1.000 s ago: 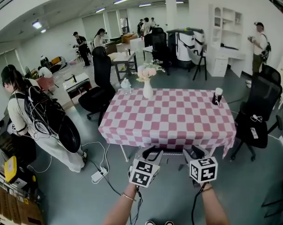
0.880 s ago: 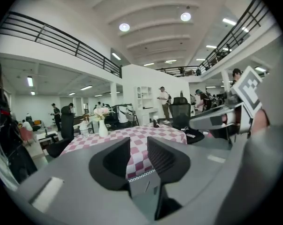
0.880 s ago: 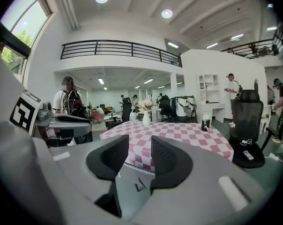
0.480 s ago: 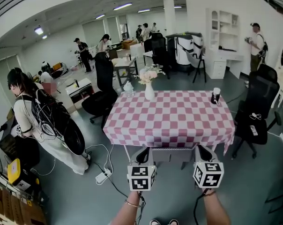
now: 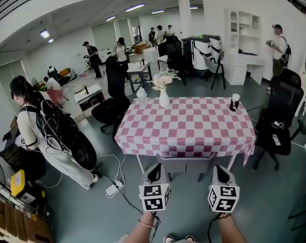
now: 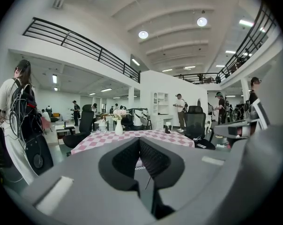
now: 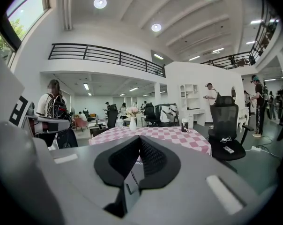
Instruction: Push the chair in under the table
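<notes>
Grey chair (image 5: 186, 162), lower centre of head view, sits w/ seat under the pink-check table (image 5: 193, 130); only its back shows at the near edge, so the push looks about done. L gripper (image 5: 154, 171) and R gripper (image 5: 220, 172) stand just beside the back's two ends, contact unclear. Both have jaws pressed together w/ nothing between, prob. so blunt tips shove evenly rather than clamp. Vase (image 5: 164, 97) and cup (image 5: 235, 103) stand upright on top.
</notes>
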`<action>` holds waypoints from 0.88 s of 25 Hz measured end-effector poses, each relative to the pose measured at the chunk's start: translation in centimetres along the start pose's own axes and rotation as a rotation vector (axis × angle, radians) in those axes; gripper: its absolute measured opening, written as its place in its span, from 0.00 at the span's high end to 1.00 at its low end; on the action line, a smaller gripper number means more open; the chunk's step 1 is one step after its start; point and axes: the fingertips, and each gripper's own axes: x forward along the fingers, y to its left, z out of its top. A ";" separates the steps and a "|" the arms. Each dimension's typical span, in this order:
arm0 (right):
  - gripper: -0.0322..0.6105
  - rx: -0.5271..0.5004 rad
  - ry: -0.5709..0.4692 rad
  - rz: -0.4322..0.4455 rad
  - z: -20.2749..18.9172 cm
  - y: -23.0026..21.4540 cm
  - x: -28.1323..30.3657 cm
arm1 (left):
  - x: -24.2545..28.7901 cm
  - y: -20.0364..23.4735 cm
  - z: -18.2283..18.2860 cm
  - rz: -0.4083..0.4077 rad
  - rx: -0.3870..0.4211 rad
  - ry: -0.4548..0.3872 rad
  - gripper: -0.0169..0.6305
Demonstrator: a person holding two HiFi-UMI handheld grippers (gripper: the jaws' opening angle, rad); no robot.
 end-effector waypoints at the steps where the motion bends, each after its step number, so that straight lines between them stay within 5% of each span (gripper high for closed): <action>1: 0.93 0.000 0.000 0.001 0.0 0.0 0.1 | 0.0 0.0 0.0 0.001 0.000 0.000 0.97; 22: 0.94 -0.037 -0.024 0.010 1.3 0.4 0.5 | 0.5 -0.6 0.5 -0.056 -0.035 -0.027 0.97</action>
